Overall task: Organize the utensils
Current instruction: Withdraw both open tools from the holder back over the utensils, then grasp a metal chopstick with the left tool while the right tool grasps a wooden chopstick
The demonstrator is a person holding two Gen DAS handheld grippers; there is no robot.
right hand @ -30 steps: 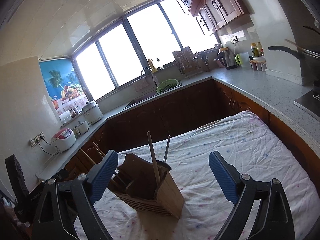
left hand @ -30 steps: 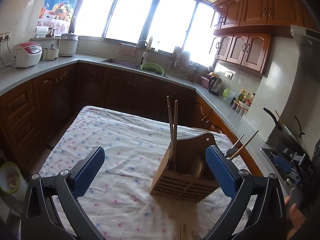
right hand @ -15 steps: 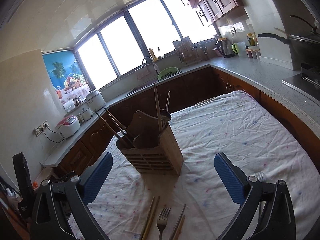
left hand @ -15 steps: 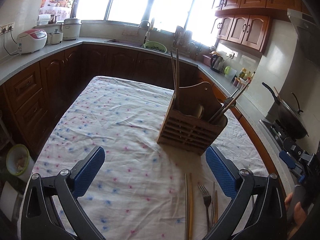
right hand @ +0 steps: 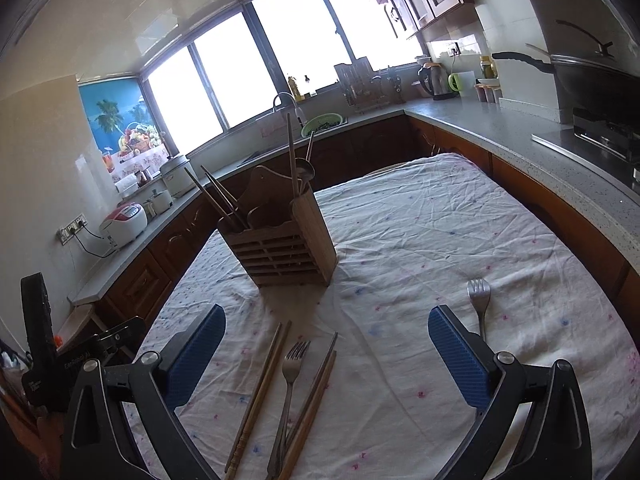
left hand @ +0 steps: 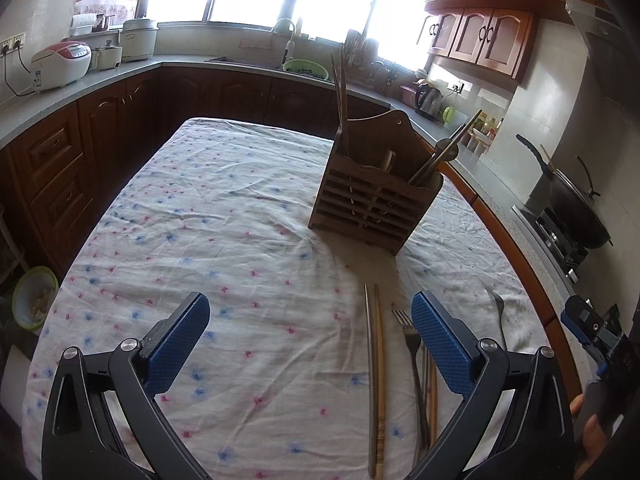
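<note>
Between the open right claw (right hand: 326, 354) tips lies a fork (right hand: 291, 376)

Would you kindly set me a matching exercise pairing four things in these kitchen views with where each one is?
Things:
1. wooden caddy
2. lone fork
3. rice cooker
4. wok

Places:
A. on the stove
B. flat on the cloth, apart from the other cutlery
C. standing on the table, holding utensils
D. on the counter, plugged into the wall

Pairs: 1-C, 2-B, 3-D, 4-A
</note>
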